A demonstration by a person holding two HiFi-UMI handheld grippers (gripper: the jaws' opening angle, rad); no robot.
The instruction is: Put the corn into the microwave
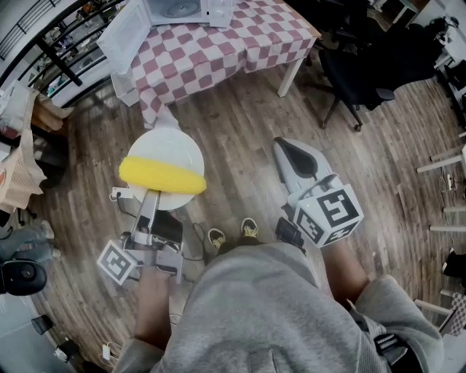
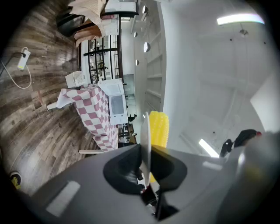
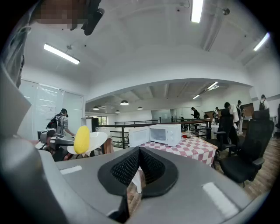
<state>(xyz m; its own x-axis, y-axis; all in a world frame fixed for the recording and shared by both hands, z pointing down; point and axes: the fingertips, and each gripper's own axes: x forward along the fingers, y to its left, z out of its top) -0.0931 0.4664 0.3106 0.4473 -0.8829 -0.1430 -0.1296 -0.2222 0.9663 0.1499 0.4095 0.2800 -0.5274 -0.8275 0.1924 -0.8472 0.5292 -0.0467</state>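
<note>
Wooden floor (image 1: 240,160) separates us from the checked desk (image 1: 218,44) at top, where the microwave (image 1: 186,9) stands open. We judge ourselves mid-carry: left gripper (image 1: 152,195) clenched on the plate (image 1: 166,148) bearing the corn (image 1: 162,176), right gripper (image 1: 282,144) closed, empty. Next we should approach, keeping the plate level.

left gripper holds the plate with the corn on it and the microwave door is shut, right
No, the microwave door stands open, as the right gripper view shows. The left gripper does hold the plate with the corn on it.
</note>
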